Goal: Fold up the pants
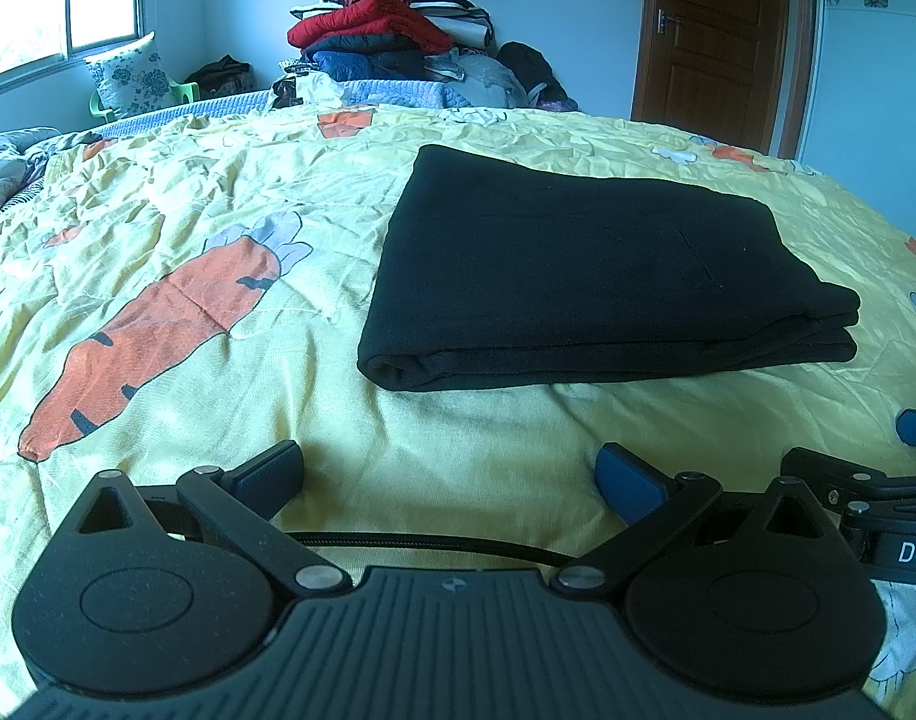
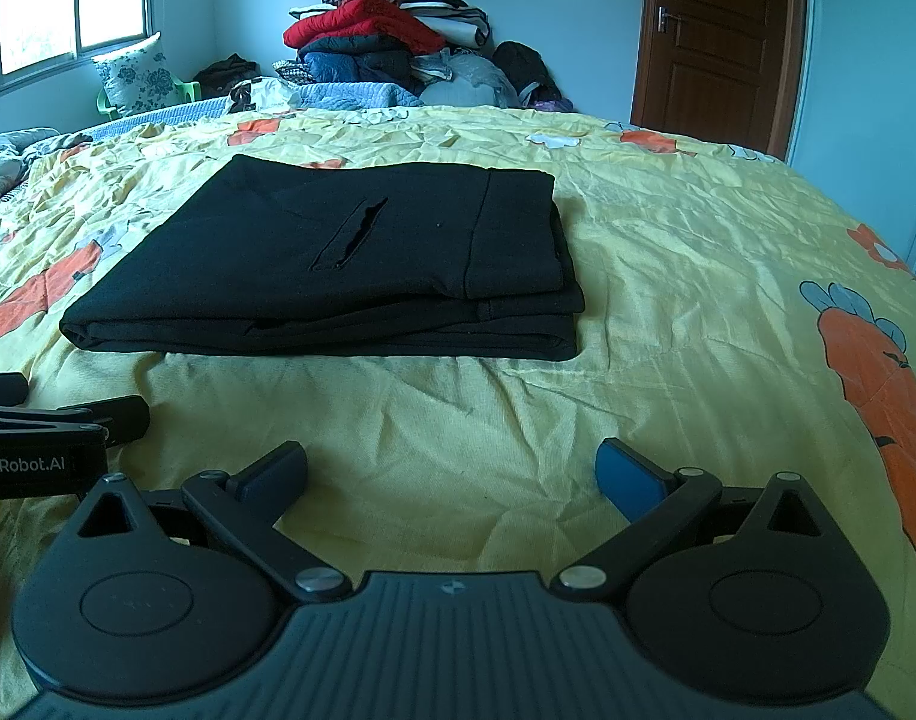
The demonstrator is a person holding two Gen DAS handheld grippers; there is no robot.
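The black pants (image 1: 589, 264) lie folded into a flat rectangular stack on the yellow carrot-print bedspread (image 1: 188, 228). In the right wrist view the pants (image 2: 350, 258) sit left of centre, a pocket slit showing on top. My left gripper (image 1: 452, 474) is open, short of the stack's near edge, with only bedspread between its fingers. My right gripper (image 2: 452, 471) is open too, low over the bedspread (image 2: 667, 276) in front of the stack, holding nothing. Each gripper's fingers edge into the other's view: the right gripper (image 1: 913, 432) at the right border, the left gripper (image 2: 68, 402) at the left border.
A tall pile of clothes and quilts (image 1: 392, 30) stands at the bed's far end. A floral pillow on a green chair (image 1: 131, 75) sits under the window (image 1: 62, 0). A brown door (image 1: 715, 36) is at the far right. Rumpled bedding (image 1: 2, 162) lies at the left.
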